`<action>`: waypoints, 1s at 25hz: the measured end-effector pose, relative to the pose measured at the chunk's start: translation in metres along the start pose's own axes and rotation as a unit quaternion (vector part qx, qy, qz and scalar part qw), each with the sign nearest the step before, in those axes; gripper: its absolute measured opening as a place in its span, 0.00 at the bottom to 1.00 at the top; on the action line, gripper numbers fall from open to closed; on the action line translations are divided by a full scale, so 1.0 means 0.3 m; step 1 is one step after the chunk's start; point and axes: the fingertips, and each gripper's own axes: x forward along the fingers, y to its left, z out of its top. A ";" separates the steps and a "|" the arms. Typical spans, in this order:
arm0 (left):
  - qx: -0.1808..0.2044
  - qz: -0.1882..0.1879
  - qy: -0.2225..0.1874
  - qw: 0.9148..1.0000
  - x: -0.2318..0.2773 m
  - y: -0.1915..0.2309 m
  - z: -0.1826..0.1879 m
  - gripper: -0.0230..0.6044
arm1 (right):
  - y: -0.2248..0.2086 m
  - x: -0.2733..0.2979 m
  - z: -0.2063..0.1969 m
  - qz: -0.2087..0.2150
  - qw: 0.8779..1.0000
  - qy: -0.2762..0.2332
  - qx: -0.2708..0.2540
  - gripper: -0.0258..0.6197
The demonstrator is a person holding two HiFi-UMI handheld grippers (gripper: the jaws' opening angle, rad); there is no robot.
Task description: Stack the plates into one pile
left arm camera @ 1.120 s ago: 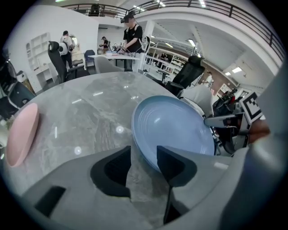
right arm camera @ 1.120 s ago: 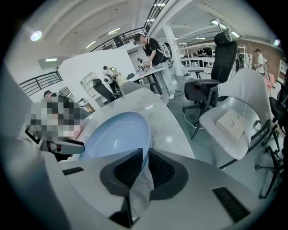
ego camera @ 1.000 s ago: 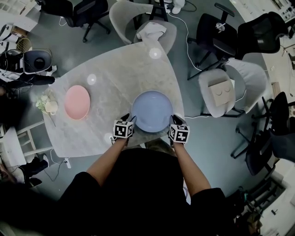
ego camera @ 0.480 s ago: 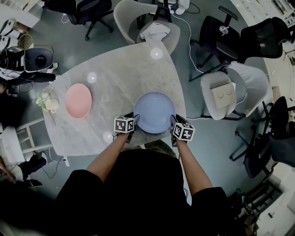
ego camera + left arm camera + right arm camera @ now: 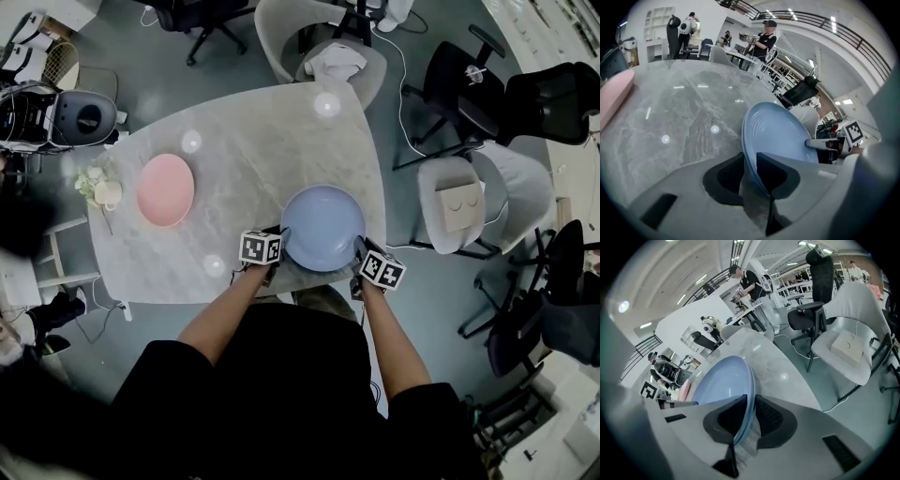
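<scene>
Finishes as I see them: tabletop [image 5: 244, 178], grey-veined stone look, polished, mirroring lamps; blue plate [image 5: 323, 228], smooth glazed look, faint concentric ridges; pink plate [image 5: 165, 189], smooth, duller sheen.

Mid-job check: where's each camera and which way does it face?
Head view: on the person's head, facing steeply down at table, blue plate, pink plate; both forearms show.
Left gripper view: on the left hand-held gripper, along its jaws, just closed onto the blue plate's rim.
Right gripper view: on the right hand-held gripper, jaws likewise just closed, opposite rim.
Shared: the blue plate.
</scene>
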 end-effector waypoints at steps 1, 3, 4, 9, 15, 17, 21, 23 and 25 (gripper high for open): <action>-0.011 -0.003 -0.002 1.000 0.002 0.003 -0.005 0.18 | 0.002 0.000 -0.004 -0.003 1.000 0.002 -0.005 0.13; -0.025 -0.001 -0.005 1.000 -0.005 0.012 -0.015 0.18 | 0.009 0.002 -0.013 -0.007 1.000 0.007 -0.014 0.13; -0.032 0.002 -0.009 0.999 -0.017 0.015 -0.016 0.17 | 0.016 0.002 -0.016 -0.008 1.000 0.009 -0.018 0.13; -0.031 0.013 -0.029 0.999 -0.102 0.040 -0.039 0.17 | 0.084 -0.010 -0.038 -0.001 0.999 0.009 -0.033 0.13; -0.026 0.036 -0.042 0.998 -0.241 0.144 -0.101 0.17 | 0.244 -0.004 -0.110 0.013 0.998 0.015 -0.057 0.13; -0.034 0.042 -0.052 0.997 -0.303 0.191 -0.121 0.17 | 0.313 0.008 -0.136 0.021 0.997 0.016 -0.066 0.13; -0.075 0.044 -0.075 0.993 -0.397 0.265 -0.184 0.16 | 0.425 0.002 -0.184 0.023 0.995 0.024 -0.094 0.13; -0.091 0.042 -0.083 0.992 -0.444 0.316 -0.225 0.15 | 0.497 0.007 -0.218 0.022 0.994 0.026 -0.107 0.13; -0.100 0.043 -0.094 0.990 -0.521 0.378 -0.260 0.15 | 0.585 0.019 -0.274 0.026 0.993 0.029 -0.114 0.13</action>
